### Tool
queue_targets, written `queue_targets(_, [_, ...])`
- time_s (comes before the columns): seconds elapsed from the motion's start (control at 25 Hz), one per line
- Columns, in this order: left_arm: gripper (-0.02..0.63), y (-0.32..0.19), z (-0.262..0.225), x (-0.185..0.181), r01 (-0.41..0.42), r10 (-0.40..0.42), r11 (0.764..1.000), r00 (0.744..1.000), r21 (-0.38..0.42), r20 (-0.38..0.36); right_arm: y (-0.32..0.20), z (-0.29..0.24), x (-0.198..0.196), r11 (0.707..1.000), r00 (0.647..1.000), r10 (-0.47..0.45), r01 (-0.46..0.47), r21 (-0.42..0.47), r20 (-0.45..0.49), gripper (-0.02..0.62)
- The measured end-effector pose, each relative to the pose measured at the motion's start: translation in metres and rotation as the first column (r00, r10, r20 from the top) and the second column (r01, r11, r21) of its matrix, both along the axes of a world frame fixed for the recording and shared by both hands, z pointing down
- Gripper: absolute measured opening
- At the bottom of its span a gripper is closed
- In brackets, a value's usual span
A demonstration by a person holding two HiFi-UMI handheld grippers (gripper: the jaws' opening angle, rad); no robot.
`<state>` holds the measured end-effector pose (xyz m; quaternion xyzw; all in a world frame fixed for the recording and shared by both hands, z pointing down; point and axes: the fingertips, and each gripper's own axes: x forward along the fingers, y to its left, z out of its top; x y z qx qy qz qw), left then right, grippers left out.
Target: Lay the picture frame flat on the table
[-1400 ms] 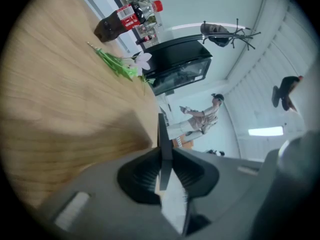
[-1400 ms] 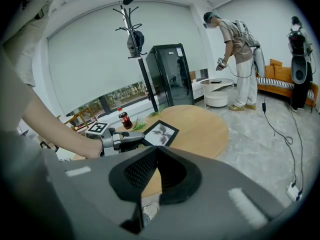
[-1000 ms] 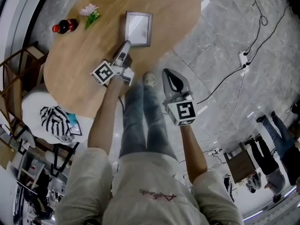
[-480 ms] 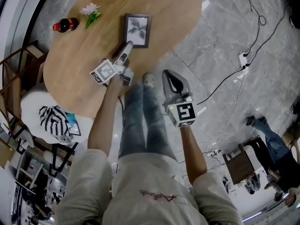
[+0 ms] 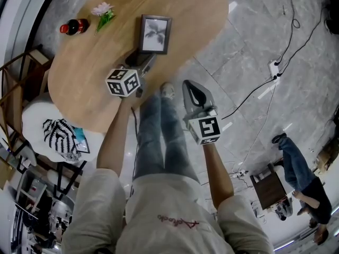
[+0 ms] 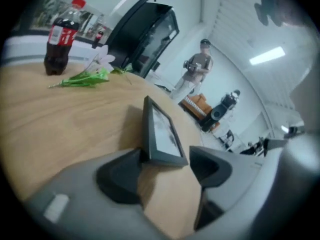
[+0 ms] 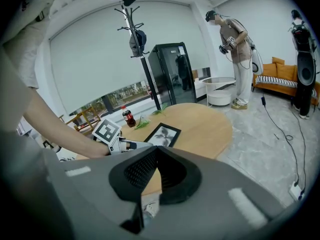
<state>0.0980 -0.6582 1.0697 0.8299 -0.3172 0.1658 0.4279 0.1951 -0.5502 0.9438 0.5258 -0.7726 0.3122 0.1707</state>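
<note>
A dark picture frame (image 5: 155, 34) lies face up on the round wooden table (image 5: 95, 73), with a leaf print showing; it also shows past my right gripper (image 7: 162, 134). My left gripper (image 5: 144, 61) sits just behind the frame's near edge. In the left gripper view that edge (image 6: 162, 156) is between the jaws, which are opening; the right pad (image 6: 210, 166) stands apart from it. My right gripper (image 5: 193, 90) hangs over the floor beside the table, shut and empty (image 7: 156, 169).
A cola bottle (image 5: 73, 28) and a flower sprig (image 5: 103, 14) rest at the table's far left. A wooden chair (image 5: 21, 89) and a white seat (image 5: 58, 134) stand left of the table. Cables and a power strip (image 5: 275, 65) cross the floor at right.
The frame went from tilted and glaring to flat with its picture showing. The left gripper's jaws spread apart and its marker cube turned toward the camera. The right gripper stayed put.
</note>
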Motion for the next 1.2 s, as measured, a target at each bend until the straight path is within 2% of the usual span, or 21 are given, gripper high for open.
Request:
queue_targets(0.12, [0.299,0.006,0.006,0.0,-0.111,0.104,0.992,0.987,0.06,0.119,0.001,0.002,0.001,1.0,1.0,-0.002,0.002,-0.004,-0.002,0.003])
queue_targets(0.28, [0.3,0.011,0.011,0.001,-0.211,0.184,0.972,0.955,0.099,0.233,0.0,0.002,-0.001,1.0,1.0,0.0,0.0,-0.002,0.001,0.003])
queue_targets(0.36, [0.299,0.014,0.014,0.001,-0.264,0.22,0.958,0.928,0.115,0.3,0.0,0.001,-0.002,1.0,1.0,-0.002,0.002,-0.002,0.002,0.003])
queue_targets(0.48, [0.296,0.015,0.019,-0.001,-0.344,0.259,0.927,0.876,0.15,0.408,0.001,0.002,-0.003,1.0,1.0,-0.006,0.006,-0.004,0.001,0.003])
queue_targets(0.56, [0.29,0.014,0.021,-0.002,-0.378,0.27,0.911,0.851,0.167,0.451,0.001,0.004,-0.002,1.0,1.0,-0.007,0.007,-0.004,0.0,0.003])
queue_targets(0.88, [0.279,0.016,0.006,0.001,-0.377,0.267,0.905,0.863,0.195,0.43,0.001,0.002,-0.004,1.0,1.0,-0.011,0.011,-0.005,-0.004,0.003])
queue_targets(1.0, [0.249,0.018,-0.009,0.003,-0.387,0.27,0.895,0.866,0.221,0.422,-0.002,-0.004,-0.004,1.0,1.0,-0.01,0.01,0.005,-0.005,0.003])
queue_targets(1.2, [0.168,0.027,-0.041,0.004,-0.415,0.272,0.866,0.859,0.278,0.434,-0.002,-0.02,-0.004,1.0,1.0,-0.008,0.008,0.026,-0.014,0.003])
